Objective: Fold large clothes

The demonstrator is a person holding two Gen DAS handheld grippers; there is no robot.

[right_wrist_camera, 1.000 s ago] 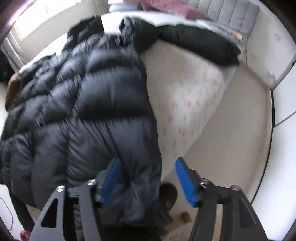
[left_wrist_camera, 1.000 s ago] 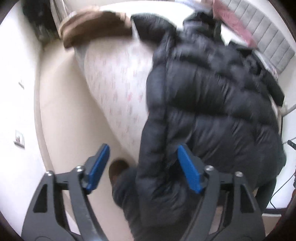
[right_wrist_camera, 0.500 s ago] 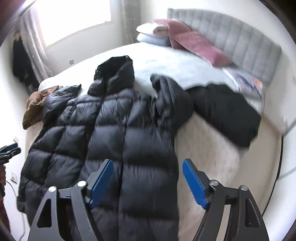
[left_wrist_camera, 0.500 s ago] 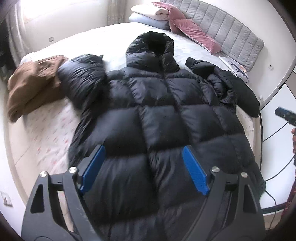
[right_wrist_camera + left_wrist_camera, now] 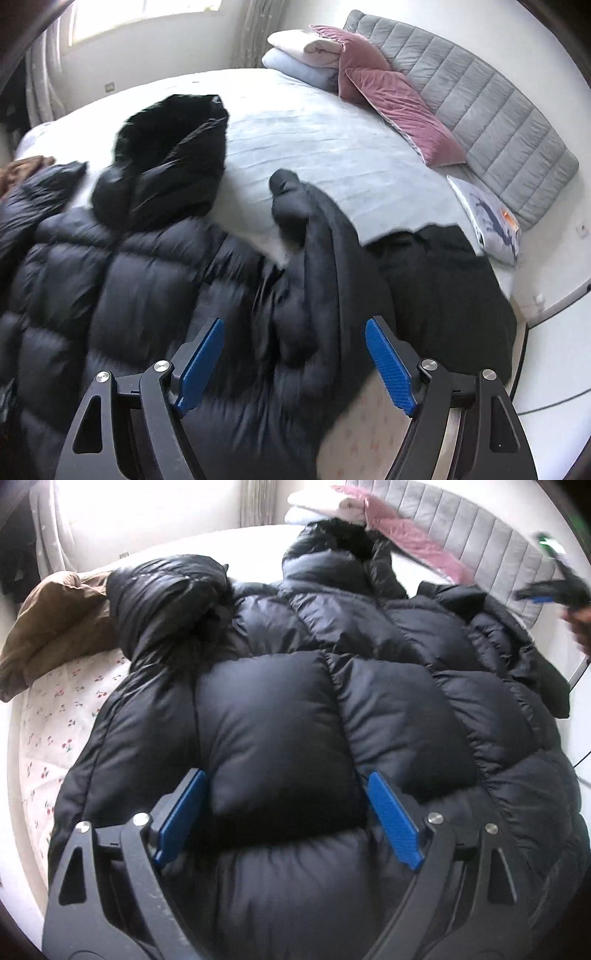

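In the left wrist view, the long black quilted down coat point(image 5: 332, 686) lies spread flat, its fur-trimmed hood point(image 5: 343, 535) toward the grey padded headboard point(image 5: 476, 528), and its hem hangs over the near edge of the cherry-print bed sheet point(image 5: 55, 709). The left gripper point(image 5: 284, 812) hovers over a puffy panel low on the coat, angled steeply downward; its jaws have just been opening and stand wide apart, the panel bulging between them with no pad pressing. A brown crumpled garment point(image 5: 55, 624) lies just beside the coat's bunched sleeve, on the side away from the headboard. The likely risk, as I judge it, is that slippery, air-filled fabric squirts out of a shallow pinch, or only 1 layer gets caught, leaving a lopsided fold. In the right wrist view, the right gripper point(image 5: 295, 362) tilts down over the coat's other sleeve point(image 5: 317, 258), which lies doubled toward the headboard side; its jaws have just been opening too and are apart, holding nothing. A second black folded garment point(image 5: 443, 280) lies touching that sleeve, so a careless grab could snag both. 2 pink velvet cushions point(image 5: 399, 107) lean against the headboard.
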